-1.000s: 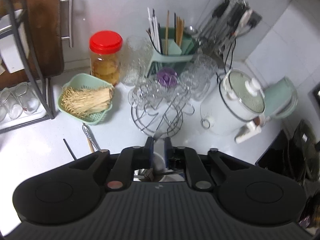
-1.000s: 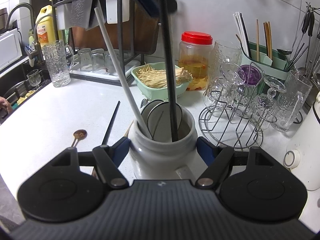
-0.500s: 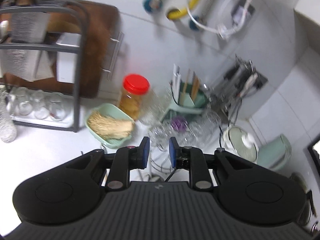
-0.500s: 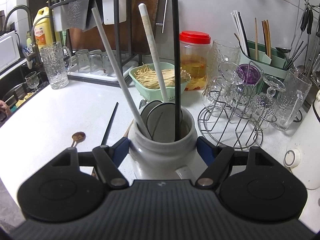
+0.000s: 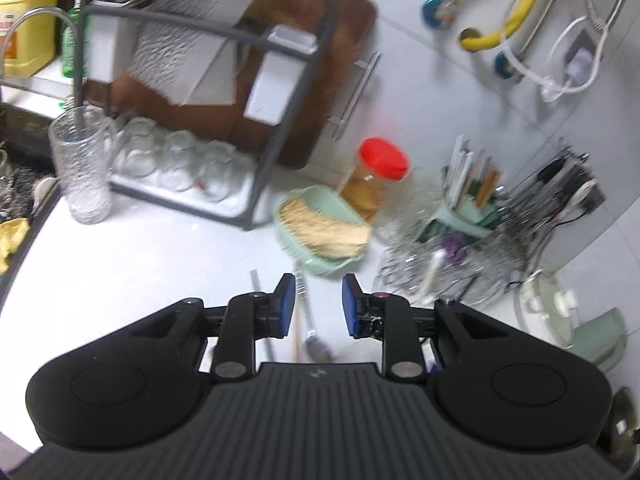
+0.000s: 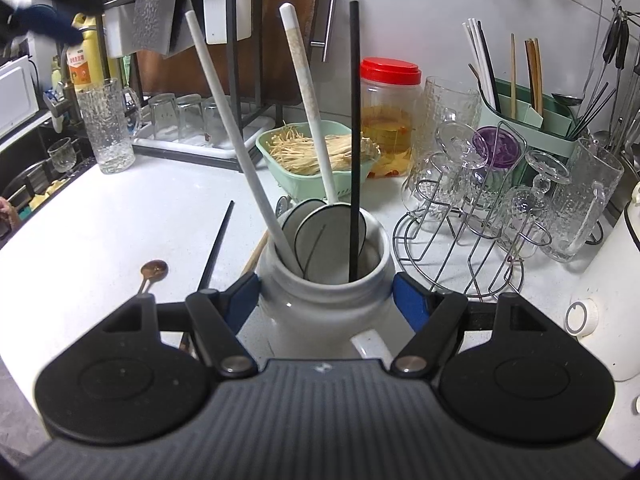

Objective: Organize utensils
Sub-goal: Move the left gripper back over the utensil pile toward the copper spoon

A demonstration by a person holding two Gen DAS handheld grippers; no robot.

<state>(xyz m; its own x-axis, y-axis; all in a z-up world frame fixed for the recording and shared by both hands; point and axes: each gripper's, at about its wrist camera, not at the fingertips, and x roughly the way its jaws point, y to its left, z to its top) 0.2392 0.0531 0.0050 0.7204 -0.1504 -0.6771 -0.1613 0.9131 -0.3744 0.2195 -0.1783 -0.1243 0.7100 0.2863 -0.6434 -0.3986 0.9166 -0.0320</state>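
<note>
My right gripper (image 6: 326,300) is shut on a white ceramic jar (image 6: 320,312), its blue pads pressing both sides. Two white-handled spoons (image 6: 308,92) and a black chopstick (image 6: 354,140) stand in the jar. On the counter left of the jar lie another black chopstick (image 6: 218,244), a small bronze spoon (image 6: 154,270) and a wooden chopstick (image 6: 256,252). My left gripper (image 5: 319,294) hovers over the counter in a blurred view, jaws opening with nothing between them. Below it lie a metal spoon (image 5: 311,326) and a wooden chopstick (image 5: 297,332).
A green colander of enoki mushrooms (image 6: 316,156), a red-lidded jar (image 6: 390,116) and a wire rack of glasses (image 6: 480,208) stand behind the jar. A green utensil holder (image 6: 528,120) is at the back right, a dish rack (image 6: 192,120) and sink at the left, and a white appliance (image 6: 612,300) at the right.
My left gripper let go of the black chopstick, which now stands free in the jar. It swung away to the left and its jaws widened. The right gripper and jar stayed put.
</note>
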